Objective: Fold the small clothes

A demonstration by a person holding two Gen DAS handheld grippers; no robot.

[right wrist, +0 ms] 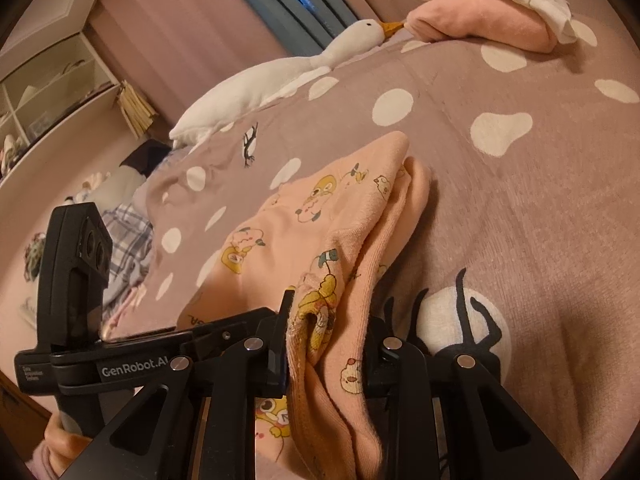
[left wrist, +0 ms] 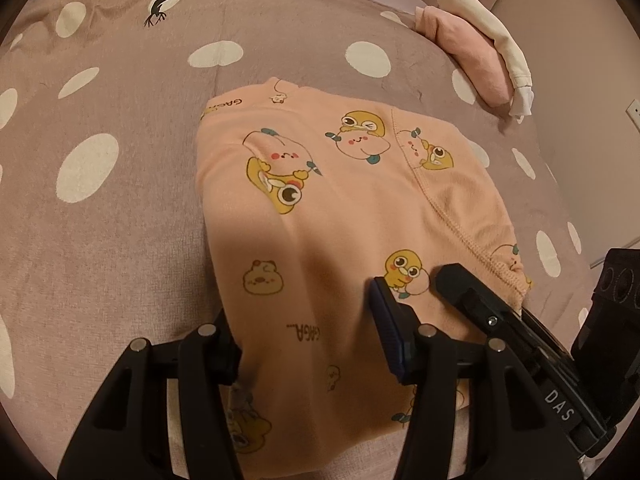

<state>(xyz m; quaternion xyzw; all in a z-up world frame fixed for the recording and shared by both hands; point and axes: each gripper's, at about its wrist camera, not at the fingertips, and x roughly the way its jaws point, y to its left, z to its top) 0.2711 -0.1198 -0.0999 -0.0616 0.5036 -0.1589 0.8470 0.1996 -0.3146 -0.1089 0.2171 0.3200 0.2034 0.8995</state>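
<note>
A small peach garment printed with cartoon ducks lies folded on the mauve polka-dot bedspread. In the left wrist view my left gripper straddles its near edge, and cloth fills the wide gap between its fingers; whether they pinch it is unclear. The right gripper's finger rests on the cloth just right of it. In the right wrist view my right gripper is shut on a bunched edge of the garment, lifted off the bed. The left gripper's body shows at left.
A folded pink garment with a white one on top lies at the bed's far right corner. A white plush goose lies along the far edge. Shelves and floor clutter are beyond the bed.
</note>
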